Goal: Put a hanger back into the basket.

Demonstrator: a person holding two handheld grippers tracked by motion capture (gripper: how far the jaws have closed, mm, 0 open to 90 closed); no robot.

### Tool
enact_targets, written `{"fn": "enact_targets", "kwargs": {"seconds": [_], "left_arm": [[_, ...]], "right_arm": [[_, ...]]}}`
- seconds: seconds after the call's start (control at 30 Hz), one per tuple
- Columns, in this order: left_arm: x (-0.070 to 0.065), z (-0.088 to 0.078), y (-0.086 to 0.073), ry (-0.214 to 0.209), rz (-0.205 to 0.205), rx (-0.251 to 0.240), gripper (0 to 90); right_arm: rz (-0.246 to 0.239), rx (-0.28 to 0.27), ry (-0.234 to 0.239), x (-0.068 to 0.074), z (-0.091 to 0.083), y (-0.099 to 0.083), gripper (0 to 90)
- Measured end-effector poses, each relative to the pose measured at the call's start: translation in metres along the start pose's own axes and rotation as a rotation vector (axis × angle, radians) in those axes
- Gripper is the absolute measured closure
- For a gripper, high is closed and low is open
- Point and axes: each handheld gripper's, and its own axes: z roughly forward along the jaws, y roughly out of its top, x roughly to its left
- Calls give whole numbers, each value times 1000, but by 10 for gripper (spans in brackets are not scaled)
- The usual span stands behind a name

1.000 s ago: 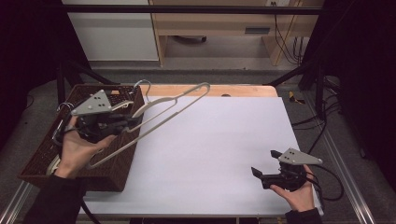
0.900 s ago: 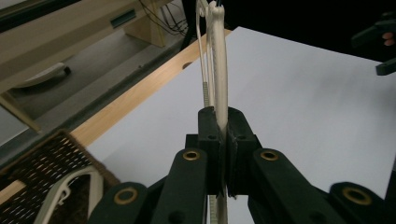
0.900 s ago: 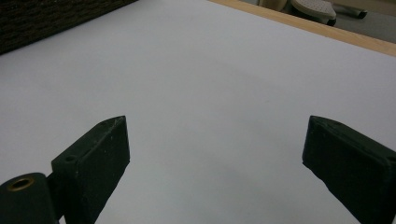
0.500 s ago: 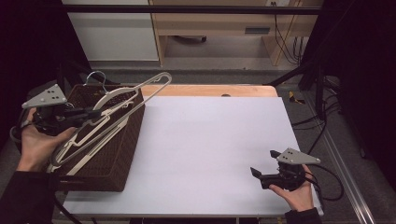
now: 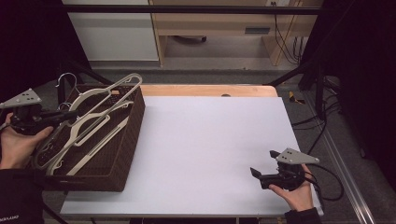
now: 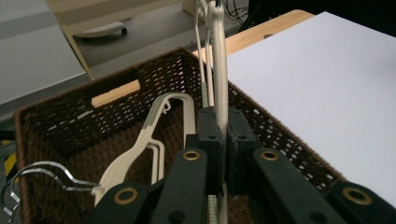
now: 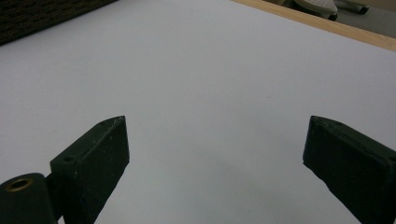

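Two tongs showed: the left tongs (image 6: 223, 140) clamped a cream hanger (image 6: 219, 60) above the basket (image 5: 126, 154) at the counter's (image 5: 210, 140) left edge; the right tongs (image 7: 215, 158) gaped empty near its right front corner.

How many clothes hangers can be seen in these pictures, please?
2, possibly more hidden. One cream hanger is clamped in the left gripper above the wicker basket. A second hanger lies inside the basket. Overlapping bars make the exact count uncertain.
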Motion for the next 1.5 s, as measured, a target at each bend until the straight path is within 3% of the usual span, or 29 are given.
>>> {"fn": "enact_targets", "kwargs": {"seconds": [0.23, 0.47, 0.63, 0.7, 0.77, 0.83, 0.93, 1.0, 1.1, 1.23, 1.33, 1.5], "left_arm": [[15, 11, -19, -1, -43, 60, 867], [17, 32, -39, -61, -115, 135, 866], [16, 54, -51, -61, -185, 242, 859], [17, 58, -56, -34, -201, 291, 853], [20, 59, -62, 17, -239, 301, 846], [23, 57, -67, 94, -252, 317, 826], [23, 51, -68, 164, -273, 322, 736], [21, 46, -68, 210, -285, 280, 631], [14, 33, -67, 229, -268, 182, 587], [-9, 19, -62, 186, -218, 58, 479], [-36, 15, -59, 129, -172, -36, 380], [-85, 19, -55, 42, -100, -136, 244]], "right_arm": [[-1, 4, -2, 0, 1, 0, 74], [1, 9, -1, -1, 2, -1, 74], [2, 10, 0, 0, 1, -1, 74], [-1, 13, 4, 0, 2, -1, 73], [0, 13, 3, 0, 2, -1, 73], [1, 12, 2, 0, 2, -1, 73], [0, 13, 3, 0, 3, -1, 72], [1, 16, 1, 1, 3, -1, 70], [-1, 11, 1, 0, 2, -1, 69], [-1, 5, 1, 0, 2, -1, 67], [-1, -13, 7, 0, 2, -1, 68], [2, -35, 12, 0, 0, -1, 68]]}}
